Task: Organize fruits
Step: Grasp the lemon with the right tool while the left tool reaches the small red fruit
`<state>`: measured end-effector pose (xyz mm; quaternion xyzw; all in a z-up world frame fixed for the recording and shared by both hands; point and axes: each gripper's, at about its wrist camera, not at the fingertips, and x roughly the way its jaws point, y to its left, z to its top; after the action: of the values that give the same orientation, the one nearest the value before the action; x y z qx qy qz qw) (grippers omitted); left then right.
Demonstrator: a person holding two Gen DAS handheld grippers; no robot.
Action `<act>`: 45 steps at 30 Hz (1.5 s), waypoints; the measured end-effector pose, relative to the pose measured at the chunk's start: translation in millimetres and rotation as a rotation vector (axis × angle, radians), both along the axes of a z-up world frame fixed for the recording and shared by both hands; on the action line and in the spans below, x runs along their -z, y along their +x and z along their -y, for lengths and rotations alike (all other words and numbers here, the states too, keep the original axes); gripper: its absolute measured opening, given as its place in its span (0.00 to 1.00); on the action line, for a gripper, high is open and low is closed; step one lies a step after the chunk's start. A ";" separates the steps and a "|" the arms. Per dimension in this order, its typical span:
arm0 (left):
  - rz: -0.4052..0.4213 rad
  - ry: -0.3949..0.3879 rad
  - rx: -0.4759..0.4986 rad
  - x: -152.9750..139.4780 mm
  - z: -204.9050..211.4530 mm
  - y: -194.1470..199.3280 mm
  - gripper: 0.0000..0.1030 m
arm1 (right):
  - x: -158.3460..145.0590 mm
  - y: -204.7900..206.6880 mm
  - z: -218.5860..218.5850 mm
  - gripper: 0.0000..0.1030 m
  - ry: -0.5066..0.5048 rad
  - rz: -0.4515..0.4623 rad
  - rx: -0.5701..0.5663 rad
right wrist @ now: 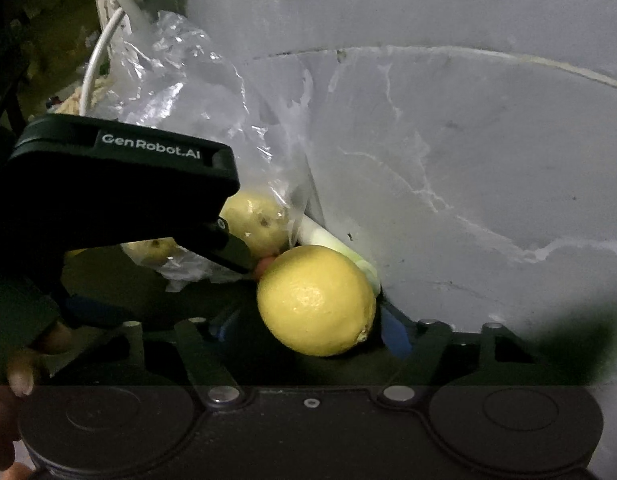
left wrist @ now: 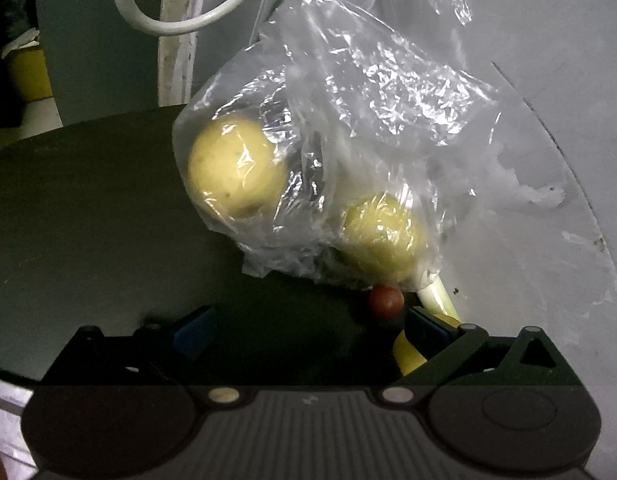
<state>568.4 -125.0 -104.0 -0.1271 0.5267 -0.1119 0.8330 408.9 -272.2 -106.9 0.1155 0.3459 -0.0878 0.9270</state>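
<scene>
Plastic bag [left wrist: 348,120] holds two yellow fruits [left wrist: 236,168].

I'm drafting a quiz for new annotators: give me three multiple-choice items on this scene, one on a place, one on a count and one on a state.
1. Where is the lemon?
A. Between the jaws of the right gripper
B. Inside a bowl
C. On top of the left gripper

2. How many yellow fruits are inside the clear plastic bag?
A. One
B. Two
C. Four

3. How do the left gripper's jaws stand?
A. Shut on the bag
B. Open, holding nothing
C. Shut on the lemon

Key: 1 A, the right wrist view shows it between the blue pads; 2 B, two show through the film; 3 B, the pads stand wide apart with only dark surface between.
</scene>
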 end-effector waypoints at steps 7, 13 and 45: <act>0.033 -0.003 0.026 0.9 5.6 0.3 0.93 | 1.3 -2.2 -1.9 0.59 -0.008 0.015 0.010; 0.062 0.007 0.073 0.3 19.1 -2.9 0.88 | 0.1 -17.5 0.9 0.59 -0.015 0.015 0.018; 0.174 0.072 0.174 2.2 82.8 -25.6 0.23 | 2.3 -33.4 4.2 0.59 -0.033 0.023 -0.002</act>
<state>542.9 -207.9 -106.3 -0.0409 0.4650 -0.1754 0.8668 375.5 -276.4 -109.3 0.1008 0.3338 -0.0914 0.9328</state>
